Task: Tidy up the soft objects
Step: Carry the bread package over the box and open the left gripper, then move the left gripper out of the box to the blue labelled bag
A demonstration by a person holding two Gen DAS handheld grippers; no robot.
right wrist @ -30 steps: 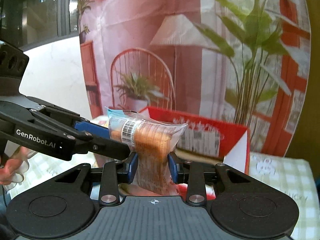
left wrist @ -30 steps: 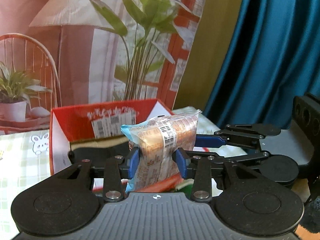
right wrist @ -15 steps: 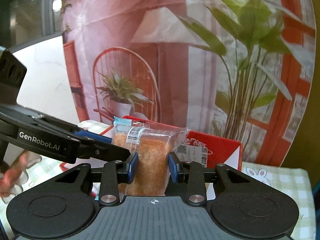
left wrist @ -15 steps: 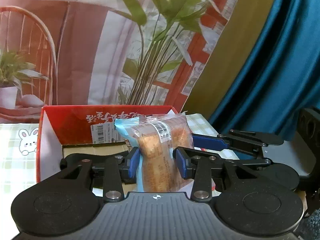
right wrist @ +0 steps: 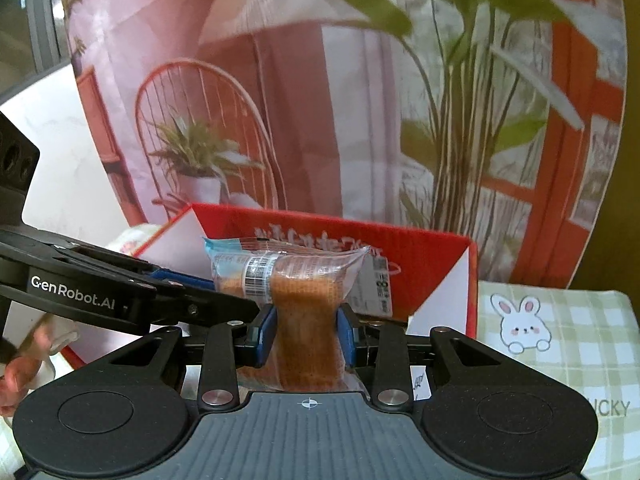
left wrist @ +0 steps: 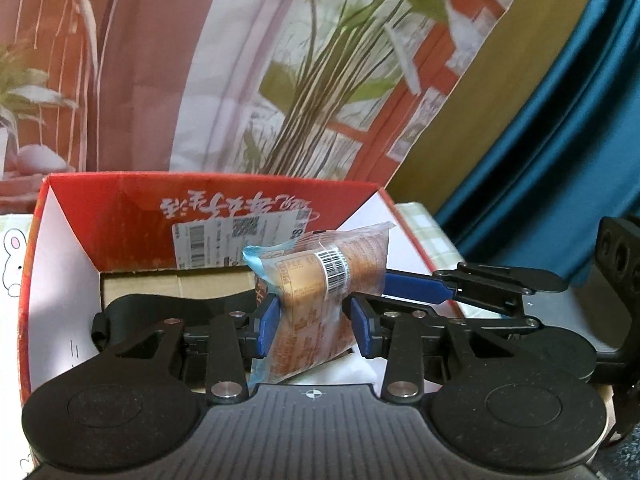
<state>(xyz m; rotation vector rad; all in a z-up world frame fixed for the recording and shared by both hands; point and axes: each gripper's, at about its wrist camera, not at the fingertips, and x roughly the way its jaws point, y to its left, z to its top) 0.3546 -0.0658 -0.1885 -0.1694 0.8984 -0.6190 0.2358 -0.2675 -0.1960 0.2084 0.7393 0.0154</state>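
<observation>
Left claw: my left gripper pinches a bread packet; both blue pads press into its clear wrapper.
Right claw: my right gripper pinches the same packet, its pads dug into the wrapper so the bread narrows between them.
Packet: I see it standing up out of both claws, barcode band near its top and the blue sealed end toward the left. Its lower end is hidden behind my claw bodies.
Claws to each other: from the left camera, the right claw reaches in from the right, its blue finger touching the packet's far side. From the right camera, the left claw's black arm comes in from the left.
Just beyond: an open red carton with white inner flaps sits directly past the fingertips, and the packet hangs over its opening.
Right of the carton: a green checked cloth with a rabbit print.
Behind: a printed backdrop of plants and a chair.
Far right of left claw: a blue curtain.
</observation>
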